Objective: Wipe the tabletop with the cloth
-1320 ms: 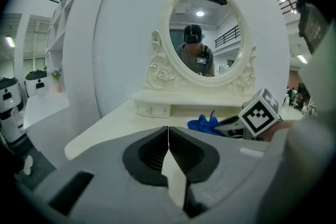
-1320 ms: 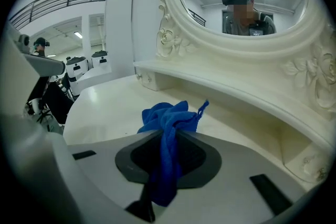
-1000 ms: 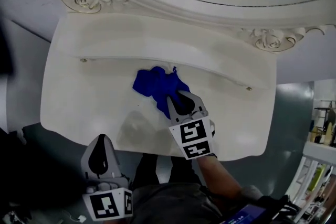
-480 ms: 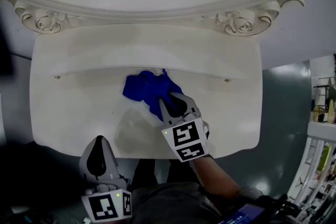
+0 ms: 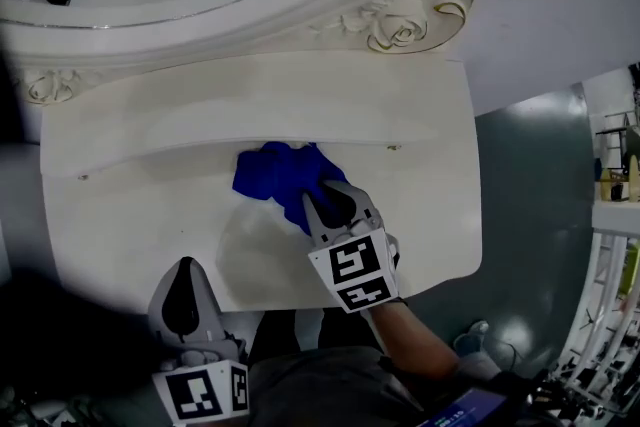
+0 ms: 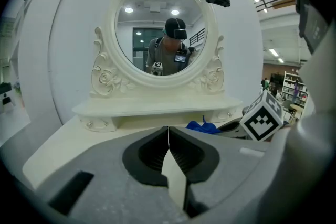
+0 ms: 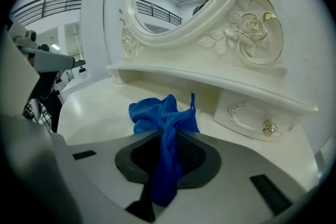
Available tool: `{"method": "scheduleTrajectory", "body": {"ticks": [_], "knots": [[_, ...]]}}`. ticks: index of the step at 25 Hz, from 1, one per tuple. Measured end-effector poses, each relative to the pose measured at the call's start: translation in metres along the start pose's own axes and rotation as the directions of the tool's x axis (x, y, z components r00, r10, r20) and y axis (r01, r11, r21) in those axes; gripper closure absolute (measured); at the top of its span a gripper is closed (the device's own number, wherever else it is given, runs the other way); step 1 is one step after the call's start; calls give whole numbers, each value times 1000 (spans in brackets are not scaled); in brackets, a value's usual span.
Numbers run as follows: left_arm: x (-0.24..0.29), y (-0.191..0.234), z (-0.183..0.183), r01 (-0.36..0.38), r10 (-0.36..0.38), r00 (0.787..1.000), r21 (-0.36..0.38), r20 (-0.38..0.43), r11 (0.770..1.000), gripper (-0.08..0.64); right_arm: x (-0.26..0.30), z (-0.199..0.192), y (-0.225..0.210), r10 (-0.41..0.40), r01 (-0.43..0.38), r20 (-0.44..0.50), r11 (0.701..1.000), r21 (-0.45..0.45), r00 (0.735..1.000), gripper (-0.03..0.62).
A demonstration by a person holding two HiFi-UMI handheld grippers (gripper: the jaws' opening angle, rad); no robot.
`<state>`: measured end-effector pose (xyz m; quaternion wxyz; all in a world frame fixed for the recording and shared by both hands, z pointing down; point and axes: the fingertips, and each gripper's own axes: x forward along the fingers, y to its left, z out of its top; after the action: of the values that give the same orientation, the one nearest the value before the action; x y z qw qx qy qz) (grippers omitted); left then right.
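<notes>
The right gripper is clamped on the blue cloth, which bunches on the tabletop at its eleven o'clock. Best press the wad flatter (more contact) and sweep overlapping strokes. The left gripper, jaws together and empty, hangs at seven o'clock.

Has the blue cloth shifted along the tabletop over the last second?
Yes. The cloth, clamped in the right gripper, has slid rightward along the tabletop, closer to the drawer knob on the right.

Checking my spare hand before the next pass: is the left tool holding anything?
No, the left tool has its jaws closed together with nothing between them.
</notes>
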<state>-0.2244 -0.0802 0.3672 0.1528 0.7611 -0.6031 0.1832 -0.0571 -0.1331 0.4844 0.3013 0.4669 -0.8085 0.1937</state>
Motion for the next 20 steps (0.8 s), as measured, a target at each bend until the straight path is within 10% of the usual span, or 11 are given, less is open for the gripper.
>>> {"method": "scheduleTrajectory", "body": {"ticks": [20], "knots": [[84,-198,-5,186,-185,982,83,-21,979,543,-64,-100,-174,-114,115,-14,986,119,993,525]]}}
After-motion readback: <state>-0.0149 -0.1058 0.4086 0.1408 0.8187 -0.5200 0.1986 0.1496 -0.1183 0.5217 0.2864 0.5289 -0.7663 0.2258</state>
